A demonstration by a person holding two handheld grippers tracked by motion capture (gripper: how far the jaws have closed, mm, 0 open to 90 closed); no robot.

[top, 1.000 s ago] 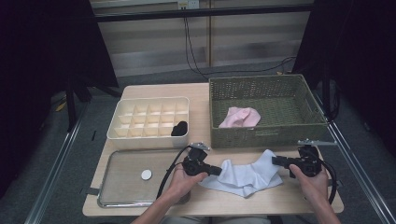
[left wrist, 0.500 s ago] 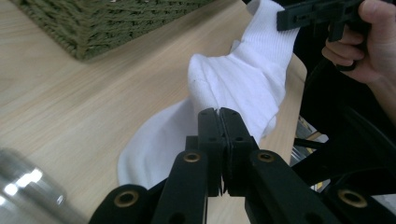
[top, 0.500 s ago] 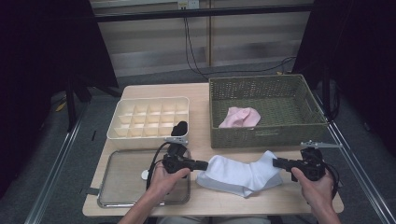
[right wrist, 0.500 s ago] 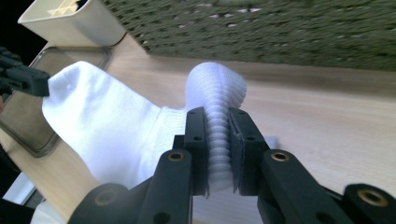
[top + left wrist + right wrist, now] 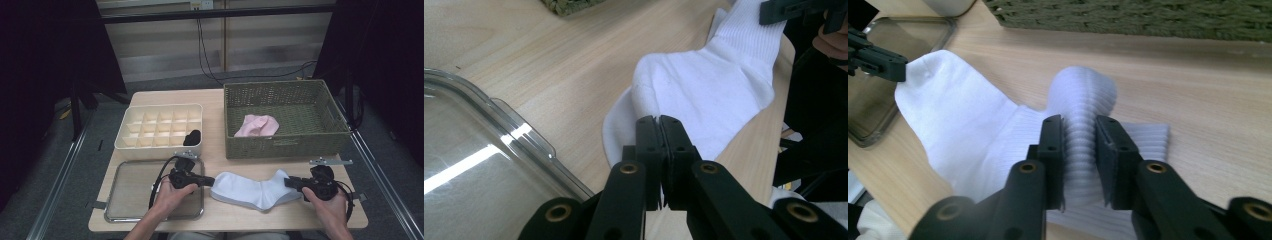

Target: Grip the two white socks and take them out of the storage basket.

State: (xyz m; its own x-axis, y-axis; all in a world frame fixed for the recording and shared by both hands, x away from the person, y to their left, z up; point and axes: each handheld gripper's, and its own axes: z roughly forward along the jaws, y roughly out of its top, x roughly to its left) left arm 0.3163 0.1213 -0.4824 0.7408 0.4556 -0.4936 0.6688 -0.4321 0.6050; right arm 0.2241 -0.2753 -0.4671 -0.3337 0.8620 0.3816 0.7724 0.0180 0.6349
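A white sock (image 5: 255,191) lies stretched along the front edge of the wooden table (image 5: 220,122), just in front of the wicker basket (image 5: 285,120) and to the right of the clear tray (image 5: 131,192). The left gripper (image 5: 205,181) is clenched on the sock's toe end, its jaws pressed together with only a thin fold of cloth between them, as the left gripper view shows (image 5: 658,125). The right gripper (image 5: 291,183) grasps the ribbed cuff end; in the right gripper view (image 5: 1079,131) a raised ridge of ribbed fabric fills the gap between its jaws, which have just been opening. A pink cloth (image 5: 257,125) lies inside the basket. Behind the tray stands a cream divided box (image 5: 160,127) with a black item (image 5: 191,137) in one front compartment.
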